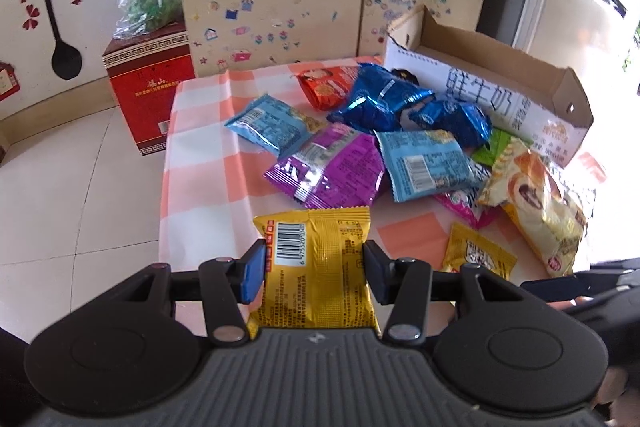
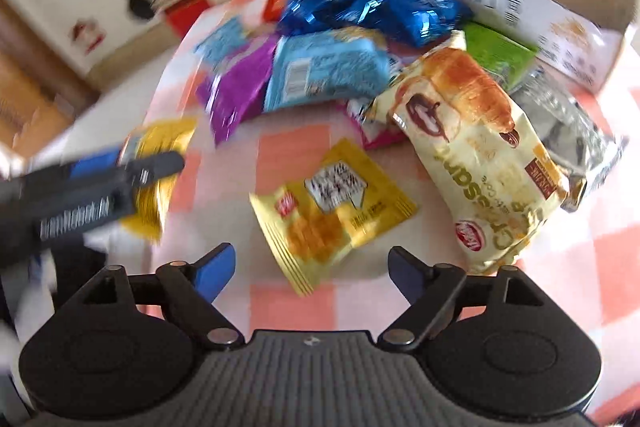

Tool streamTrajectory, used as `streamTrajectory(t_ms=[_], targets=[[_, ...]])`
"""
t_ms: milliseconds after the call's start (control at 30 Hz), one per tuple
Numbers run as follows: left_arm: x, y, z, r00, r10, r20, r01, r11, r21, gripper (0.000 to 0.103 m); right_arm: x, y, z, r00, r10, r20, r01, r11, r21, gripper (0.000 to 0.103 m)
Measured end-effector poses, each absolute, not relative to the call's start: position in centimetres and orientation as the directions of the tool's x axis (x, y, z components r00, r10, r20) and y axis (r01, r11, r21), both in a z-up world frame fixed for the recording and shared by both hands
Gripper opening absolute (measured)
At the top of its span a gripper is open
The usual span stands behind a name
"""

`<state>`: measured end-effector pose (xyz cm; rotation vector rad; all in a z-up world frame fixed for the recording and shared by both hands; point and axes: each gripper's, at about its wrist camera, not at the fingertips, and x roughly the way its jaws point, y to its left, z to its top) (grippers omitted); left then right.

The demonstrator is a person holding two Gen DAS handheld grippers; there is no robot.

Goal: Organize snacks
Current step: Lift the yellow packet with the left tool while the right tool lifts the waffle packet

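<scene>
Left tongs [image 1: 314,269] pinching a yellow snack pack [image 1: 316,267]; right tongs [image 2: 310,273] spread over a second one.

Largest first: cardboard box [image 1: 552,115] sits upper right on the checked bench [image 1: 208,147], w/ the snack pile [image 1: 360,139] just in front of it. Held yellow pack is lower centre in left view, pinched across its width, long axis running away from the camera, barcode end toward the pile. Small yellow packet [image 2: 332,207] lies flat at centre of right view, tilted diagonally, nothing betw. the spread tongs yet. To do it well, prob. square right tongs to its short side, then grip mid-body, not the crimped edge.
</scene>
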<state>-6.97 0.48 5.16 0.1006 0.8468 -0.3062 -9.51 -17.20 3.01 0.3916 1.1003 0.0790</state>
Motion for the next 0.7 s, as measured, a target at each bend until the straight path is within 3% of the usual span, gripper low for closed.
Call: streamTrajectory(t_ms=[167, 367, 533, 700], targets=[[-6.7, 1.8, 5.9, 0.639, -0.222, -0.737, 0.258, 0.964, -0.067, 0.05, -8.3, -16.0, 2.6, 0.461, 0.156, -0.873, 0.307, 0.896, 0.322, 0.092], [-6.6, 2.1, 6.1, 0.639, -0.229, -0.734, 0.248, 0.965, -0.085, 0.05, -6.7, -13.3, 2.2, 0.463, 0.028, -0.886, 0.339, 0.918, 0.206, 0.092], [-6.4, 2.2, 5.9, 0.629, -0.226, -0.744, 0.242, 0.966, -0.09, 0.05, -6.9, -12.1, 2.0, 0.477, -0.068, -0.876, 0.286, 0.955, 0.081, 0.072], [-6.2, 2.4, 5.5, 0.598, -0.271, -0.754, 0.242, 0.958, -0.152, 0.05, -8.2, -13.8, 2.4, 0.507, -0.009, -0.862, 0.195, 0.975, 0.104, 0.062]])
